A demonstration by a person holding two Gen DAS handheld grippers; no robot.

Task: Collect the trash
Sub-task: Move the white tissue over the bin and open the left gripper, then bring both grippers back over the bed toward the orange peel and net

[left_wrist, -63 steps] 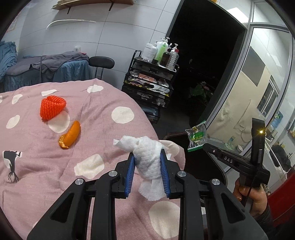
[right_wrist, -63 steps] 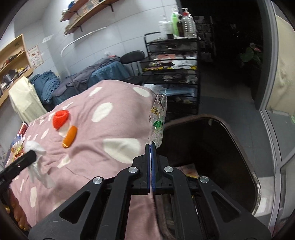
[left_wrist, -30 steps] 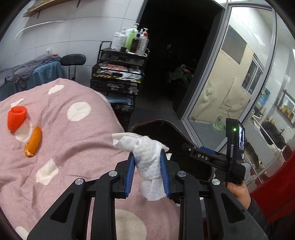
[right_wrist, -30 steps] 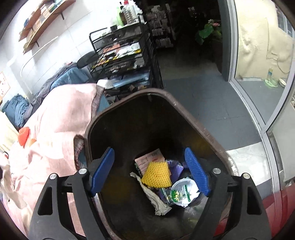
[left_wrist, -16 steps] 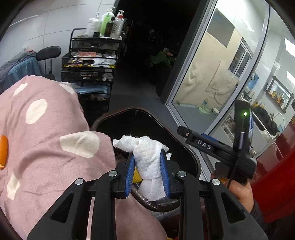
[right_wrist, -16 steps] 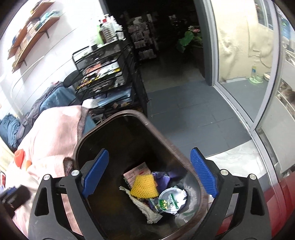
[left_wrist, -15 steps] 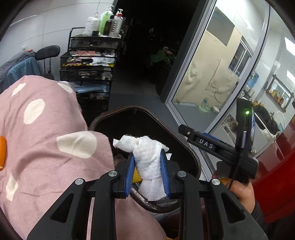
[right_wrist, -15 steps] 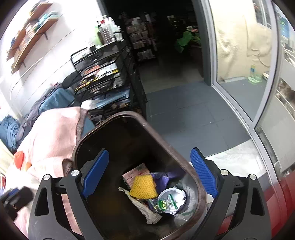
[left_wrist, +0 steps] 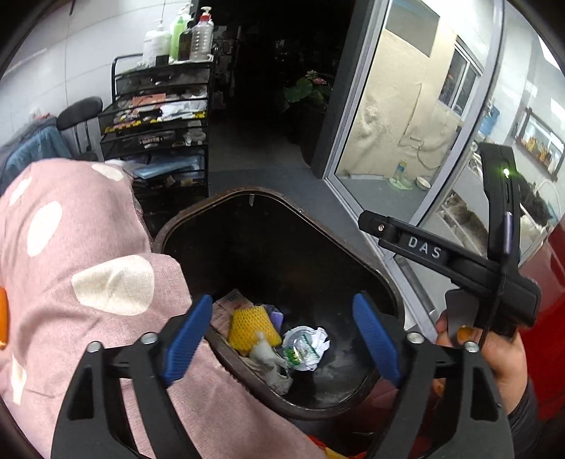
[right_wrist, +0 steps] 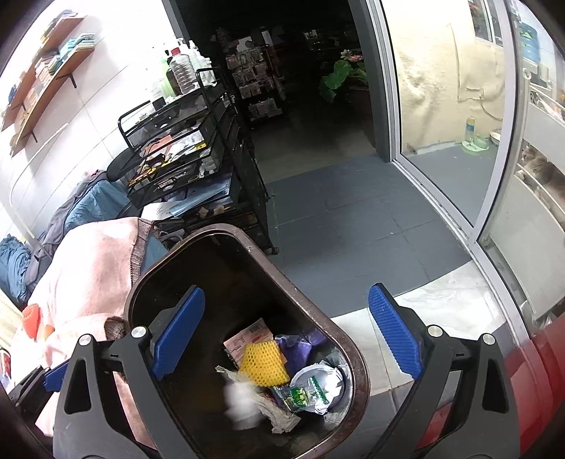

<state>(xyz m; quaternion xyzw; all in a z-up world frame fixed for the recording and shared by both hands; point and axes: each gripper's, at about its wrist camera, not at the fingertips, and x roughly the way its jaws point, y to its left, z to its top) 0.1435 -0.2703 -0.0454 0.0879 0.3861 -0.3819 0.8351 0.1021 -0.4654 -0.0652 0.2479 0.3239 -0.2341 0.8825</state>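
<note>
The left gripper (left_wrist: 282, 335) hung over the dark brown trash bin (left_wrist: 197, 219) with its jaws spread wide and nothing between the blue pads (left_wrist: 185, 335). A white wad of tissue (left_wrist: 263, 349), blurred in both views, was inside the bin, over the litter at the bottom and just beside a yellow foam net (left_wrist: 249, 326). In the right wrist view the same tissue (right_wrist: 242, 395) showed as a pale smear to the left of the yellow foam net (right_wrist: 263, 363). Near it lay a green snack wrapper (right_wrist: 300, 393), a crumpled silvery white packet (right_wrist: 323, 379), a pink printed packet (right_wrist: 249, 335) and a purple scrap (right_wrist: 295, 349). The right gripper (right_wrist: 286, 339) was also held above the trash bin (right_wrist: 349, 356), its jaws released and wide apart, holding nothing; in the left wrist view the right gripper (left_wrist: 369, 220) came in from the right, gripped by a hand (left_wrist: 494, 356). A pink bedspread with white dots (left_wrist: 81, 247) pressed against the bin's left rim, and an orange peel (left_wrist: 3, 314) showed at its far left edge. A red foam net (right_wrist: 31, 319) lay on the bedspread in the right wrist view. Behind the bin stood a black wire rack (left_wrist: 155, 116) with bottles (left_wrist: 190, 33) on top, and a glass sliding door (left_wrist: 406, 116) stood to the right.
</note>
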